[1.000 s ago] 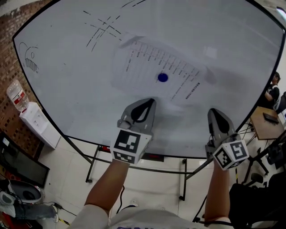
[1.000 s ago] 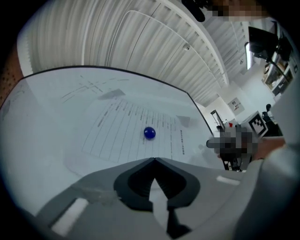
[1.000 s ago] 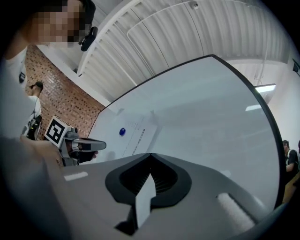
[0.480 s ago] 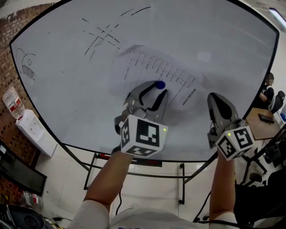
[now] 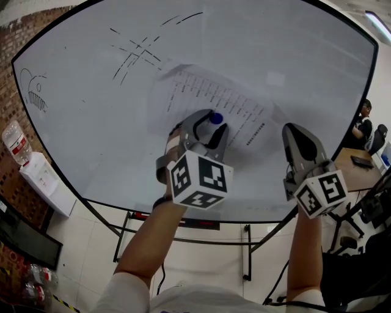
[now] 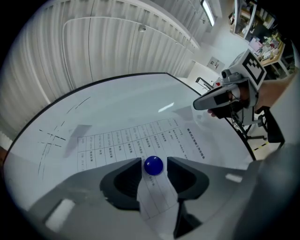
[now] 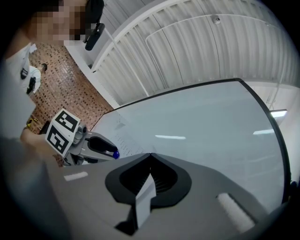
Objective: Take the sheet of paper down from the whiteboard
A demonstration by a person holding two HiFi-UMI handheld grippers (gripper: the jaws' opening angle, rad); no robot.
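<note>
A red-brown brick wall [image 5: 24,27] runs down the left edge of the head view. A white cabinet [image 5: 46,182] stands against it, with a plastic water bottle [image 5: 13,142] just above it in the frame. A dark flat screen [image 5: 24,244] sits at lower left. The floor [image 5: 85,244] is pale tile. At the right edge, a person [image 5: 364,122] sits by a wooden desk [image 5: 357,170]. White ribbed panelling [image 6: 117,51] fills the top of the left gripper view, with a long lit lamp [image 6: 208,11] at upper right.
</note>
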